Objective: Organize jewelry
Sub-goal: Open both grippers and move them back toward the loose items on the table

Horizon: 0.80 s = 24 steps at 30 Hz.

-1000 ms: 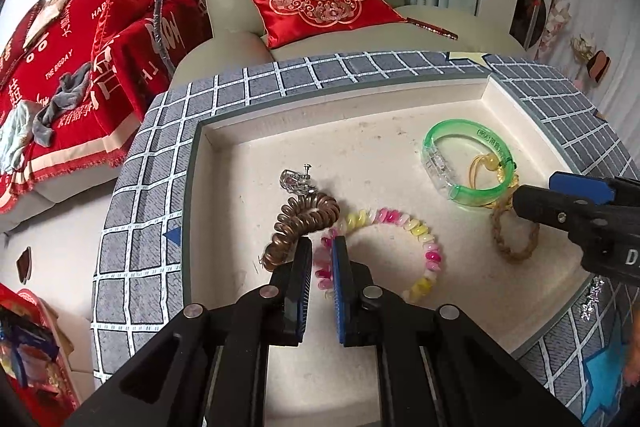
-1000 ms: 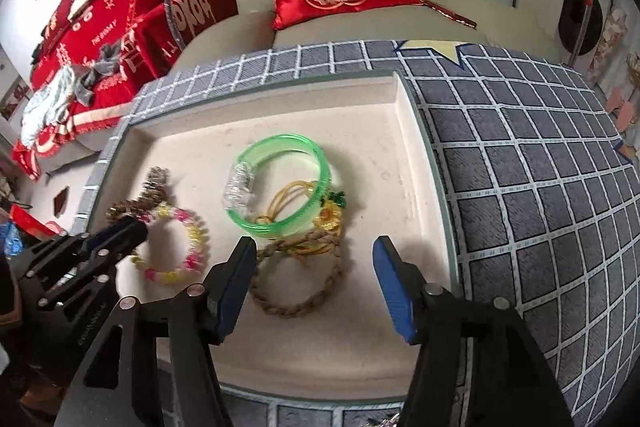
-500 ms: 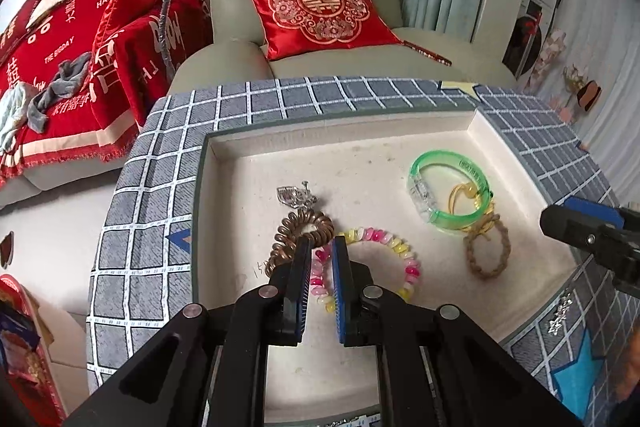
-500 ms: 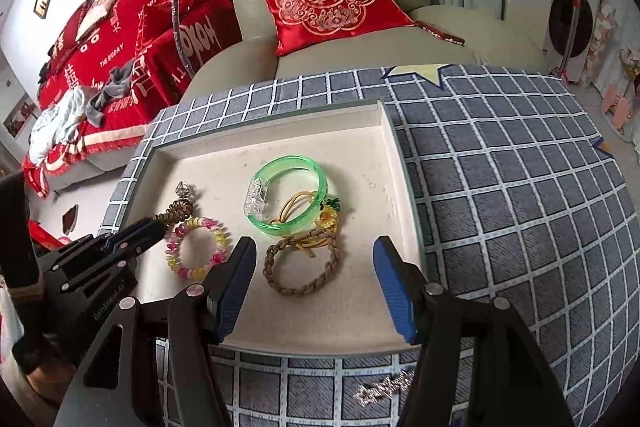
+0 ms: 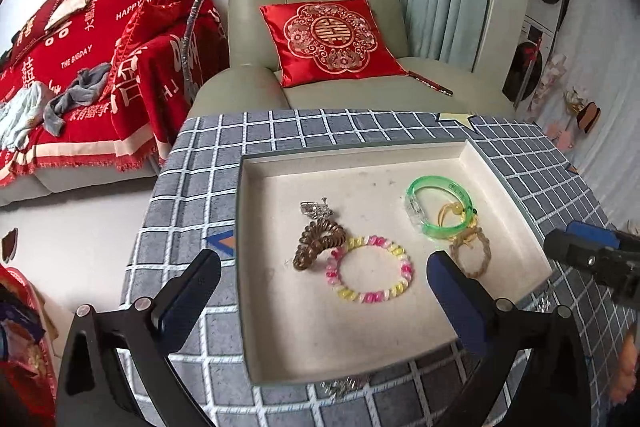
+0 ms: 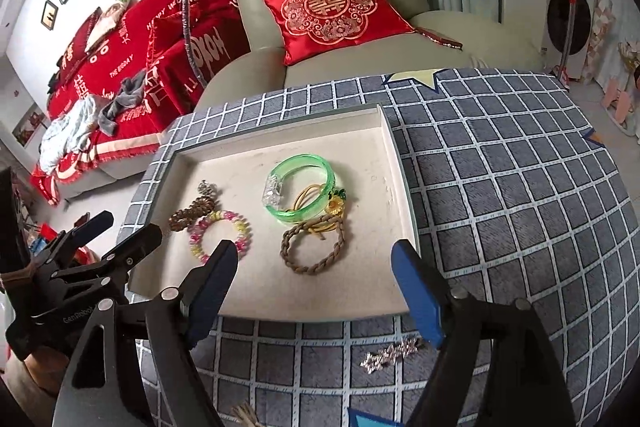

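A cream tray (image 5: 360, 355) (image 6: 396, 171) on the grey checked table holds a green bangle (image 5: 440, 205) (image 6: 300, 187), a braided brown bracelet (image 5: 472, 255) (image 6: 312, 247), a pink and yellow bead bracelet (image 5: 370, 269) (image 6: 220, 231), a brown coil hair tie (image 5: 318, 241) (image 6: 192, 213) and a silver clip (image 5: 316, 207). A silver rhinestone piece (image 6: 392, 351) (image 5: 340, 387) lies on the cloth in front of the tray. My left gripper (image 5: 320, 291) is open and empty above the tray's near edge. My right gripper (image 6: 316, 287) is open and empty.
A grey-green armchair (image 5: 312, 7) with a red cushion (image 5: 332, 39) stands behind the table. A sofa with a red throw (image 5: 80, 67) is at the left. A brown tuft (image 6: 244, 415) lies at the table's front edge.
My left gripper has opened wide and both grippers have pulled back and up from the tray. The bead bracelet now lies free in the tray.
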Available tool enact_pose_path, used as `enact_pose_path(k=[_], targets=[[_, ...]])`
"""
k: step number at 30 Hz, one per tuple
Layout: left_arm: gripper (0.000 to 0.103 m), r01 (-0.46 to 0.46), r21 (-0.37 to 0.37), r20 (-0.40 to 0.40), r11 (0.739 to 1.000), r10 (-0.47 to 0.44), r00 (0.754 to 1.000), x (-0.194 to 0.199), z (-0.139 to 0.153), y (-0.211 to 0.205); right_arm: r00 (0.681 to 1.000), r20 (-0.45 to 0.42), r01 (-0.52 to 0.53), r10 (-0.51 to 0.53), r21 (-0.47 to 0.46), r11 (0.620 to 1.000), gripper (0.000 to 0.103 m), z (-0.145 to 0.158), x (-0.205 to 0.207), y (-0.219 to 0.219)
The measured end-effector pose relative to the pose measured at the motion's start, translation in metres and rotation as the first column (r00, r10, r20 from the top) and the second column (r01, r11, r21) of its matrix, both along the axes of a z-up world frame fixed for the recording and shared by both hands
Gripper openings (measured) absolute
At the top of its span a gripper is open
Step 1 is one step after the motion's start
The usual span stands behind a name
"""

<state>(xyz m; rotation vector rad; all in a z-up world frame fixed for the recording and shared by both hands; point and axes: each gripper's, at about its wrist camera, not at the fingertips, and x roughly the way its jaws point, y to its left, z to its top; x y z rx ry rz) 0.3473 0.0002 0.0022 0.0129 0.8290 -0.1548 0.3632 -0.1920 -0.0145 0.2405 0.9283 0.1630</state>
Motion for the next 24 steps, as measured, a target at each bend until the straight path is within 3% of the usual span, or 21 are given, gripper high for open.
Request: enact_pose_path(k=[2, 4, 9, 16, 24], targets=[[0.103, 0.002, 0.011, 0.020, 1.000, -0.002, 1.000, -0.010, 0.005, 0.003, 1.000, 0.011, 0.005, -0.005, 0.005, 1.000, 0.085, 0.004, -0.008, -0.001], [0.103, 0.004, 0.022, 0.032, 1.000, -0.005, 0.999, -0.019, 0.009, 0.007, 1.000, 0.022, 0.007, -0.008, 0.026, 1.000, 0.103, 0.007, -0.016, -0.005], [0.103, 0.035, 0.003, 0.025, 0.999, -0.036, 0.999, -0.043, 0.008, 0.015, 0.998, 0.069, -0.003, -0.002, 0.066, 0.998, 0.103, 0.015, -0.039, -0.008], [0.103, 0.063, 0.021, -0.005, 0.998, -0.063, 0.998, -0.080, -0.008, 0.009, 1.000, -0.004, 0.007, -0.007, 0.029, 1.000, 0.103, 0.010, -0.063, -0.013], [0.103, 0.063, 0.023, -0.093, 0.998, -0.061, 0.994, -0.097, -0.040, 0.006, 0.995, -0.101, 0.028, -0.026, 0.018, 0.999, 0.103, -0.024, -0.084, -0.020]])
